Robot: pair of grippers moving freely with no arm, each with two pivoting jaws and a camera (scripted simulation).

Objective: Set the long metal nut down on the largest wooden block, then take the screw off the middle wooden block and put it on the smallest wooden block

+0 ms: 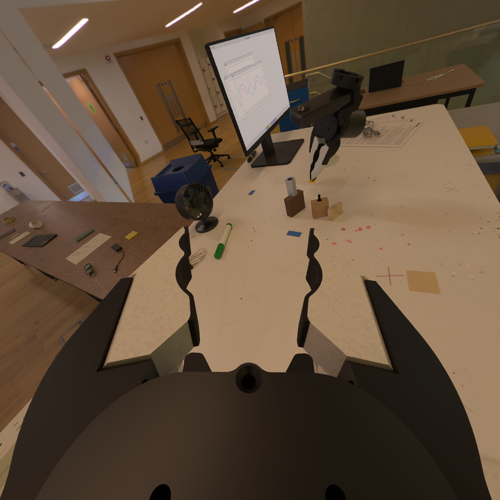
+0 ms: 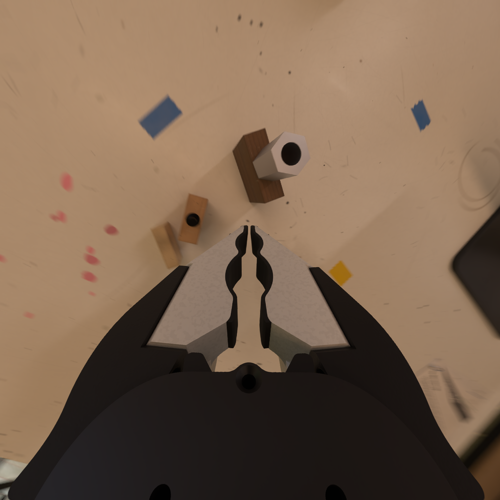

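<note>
Right wrist view | grey hexagonal long metal nut (image 2: 281, 157) | upright on dark largest wooden block (image 2: 247, 159)

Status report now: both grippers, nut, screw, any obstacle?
Left gripper open, empty. Right gripper shut, empty, above table. Long metal nut upright on largest wooden block. Screw on middle wooden block; nothing blocking.

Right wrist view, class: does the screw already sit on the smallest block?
No: the screw stands on the middle block, and the smallest block beside it bears nothing.
</note>
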